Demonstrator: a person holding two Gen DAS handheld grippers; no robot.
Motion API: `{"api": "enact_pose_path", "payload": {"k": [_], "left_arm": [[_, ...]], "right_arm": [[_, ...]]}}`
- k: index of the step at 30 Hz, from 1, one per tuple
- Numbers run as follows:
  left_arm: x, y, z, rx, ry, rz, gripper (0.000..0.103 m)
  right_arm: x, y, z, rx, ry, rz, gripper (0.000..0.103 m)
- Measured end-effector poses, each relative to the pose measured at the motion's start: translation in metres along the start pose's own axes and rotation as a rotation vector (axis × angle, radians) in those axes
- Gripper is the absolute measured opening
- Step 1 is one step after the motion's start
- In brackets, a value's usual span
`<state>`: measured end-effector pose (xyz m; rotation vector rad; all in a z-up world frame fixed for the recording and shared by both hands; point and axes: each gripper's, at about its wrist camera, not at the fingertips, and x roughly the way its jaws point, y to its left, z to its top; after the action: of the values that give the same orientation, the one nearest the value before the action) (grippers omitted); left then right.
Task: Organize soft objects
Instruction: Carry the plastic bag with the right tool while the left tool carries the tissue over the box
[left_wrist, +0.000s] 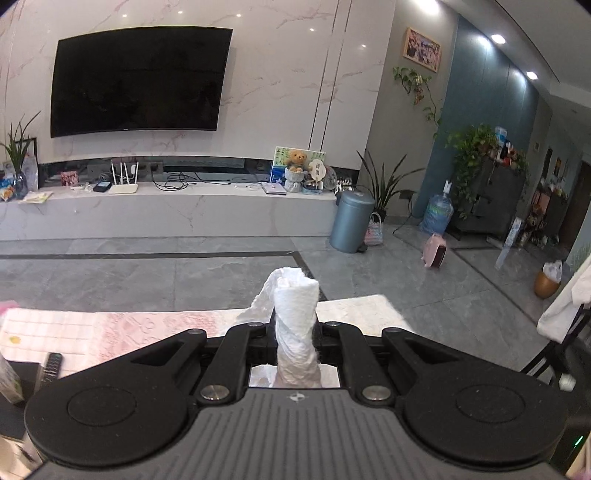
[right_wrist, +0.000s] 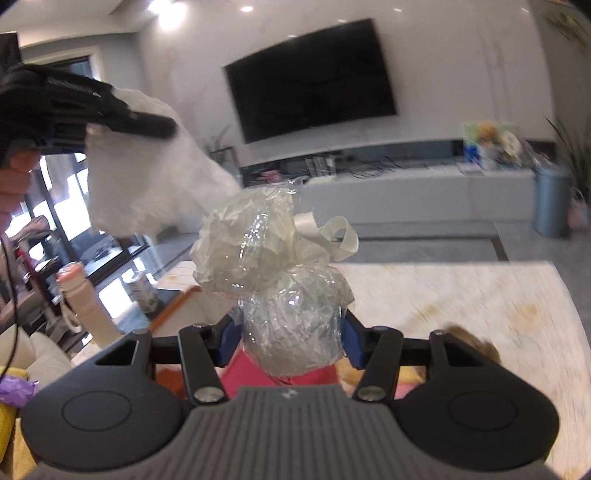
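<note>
Your left gripper (left_wrist: 295, 328) squeezes a rolled white towel (left_wrist: 297, 317) standing up between its fingers, and your right gripper (right_wrist: 291, 332) squeezes a shiny wrapped ball (right_wrist: 291, 332) above the near table (right_wrist: 461, 295).

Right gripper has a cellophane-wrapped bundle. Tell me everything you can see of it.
The cellophane-wrapped bundle is a rounded ball in crinkly clear film, gathered at a neck tied with a cream ribbon, the film flaring above. It stands upright, clamped by the right gripper between its blue pads, lifted above the table. Contents unclear.
</note>
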<state>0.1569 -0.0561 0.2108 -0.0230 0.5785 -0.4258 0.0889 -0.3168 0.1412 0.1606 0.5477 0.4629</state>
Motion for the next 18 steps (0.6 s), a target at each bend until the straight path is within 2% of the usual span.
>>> {"api": "enact_pose_path", "payload": {"k": [3,10,14,18], "left_arm": [[-0.001,0.022,-0.006,0.033,0.039,0.039,0.010],[-0.006,0.071,-0.023,0.044,0.076,0.133,0.010],[0.009,0.095,-0.041,0.061,0.132,0.130,0.010],[0.031,0.120,-0.065,0.048,0.208,0.089,0.010]], "right_arm": [[0.018,0.020,0.019,-0.001,0.018,0.081,0.056],[0.070,0.071,0.026,-0.044,0.075,0.154,0.056],[0.104,0.094,0.022,-0.057,0.120,0.176,0.056],[0.138,0.109,0.017,-0.042,0.162,0.193,0.056]]}}
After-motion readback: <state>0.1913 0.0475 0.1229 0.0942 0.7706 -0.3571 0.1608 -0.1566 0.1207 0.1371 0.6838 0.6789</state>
